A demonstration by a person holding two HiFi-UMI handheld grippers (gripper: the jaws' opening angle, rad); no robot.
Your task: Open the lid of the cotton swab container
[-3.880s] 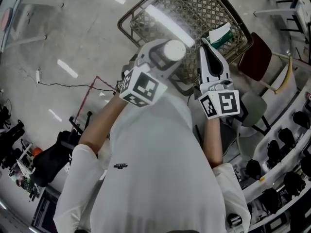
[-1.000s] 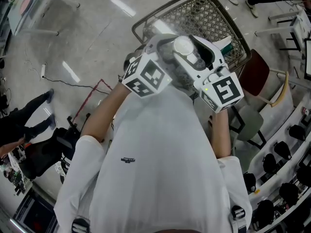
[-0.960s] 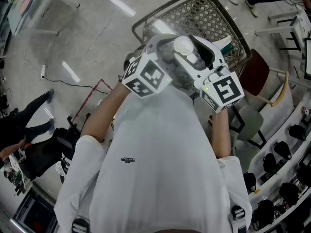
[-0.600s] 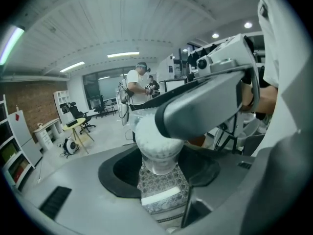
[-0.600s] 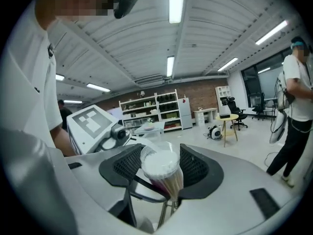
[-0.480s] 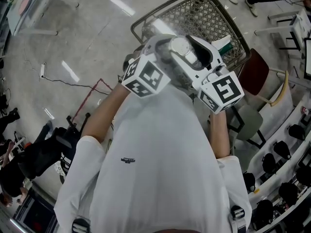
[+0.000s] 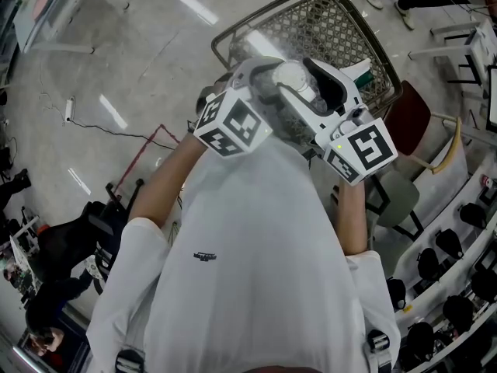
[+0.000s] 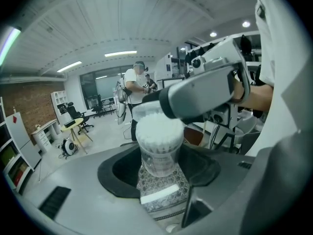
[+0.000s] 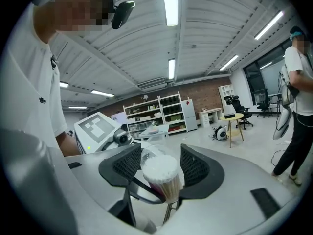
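The cotton swab container (image 7: pixel 291 76) is a clear plastic tub packed with white-tipped swabs, held up at chest height over a wire cart. My left gripper (image 7: pixel 278 84) is shut on its lower body (image 8: pixel 159 155), its dark pads hugging both sides. From the right, my right gripper (image 7: pixel 312 92) reaches across the top. Its meshed pads (image 9: pixel 128 164) sit against both sides of the clear lid (image 9: pixel 150 155). The lid (image 8: pixel 145 110) stands tilted above the bare swab tips (image 8: pixel 159 129), with a grey right-gripper finger (image 8: pixel 200 89) lying across it.
Below my hands stands a wire shopping cart (image 7: pixel 326 22) holding a green and white box (image 7: pixel 356 56). A dark red chair (image 7: pixel 411 92) is to its right, and a rack of black devices (image 7: pixel 458 224) at the far right. A cable (image 7: pixel 101 137) runs over the floor. A person (image 9: pixel 298 82) stands nearby.
The right gripper's marker cube has shifted slightly right and down while the left gripper stays put with the container. A person at the left edge has moved toward the lower left.
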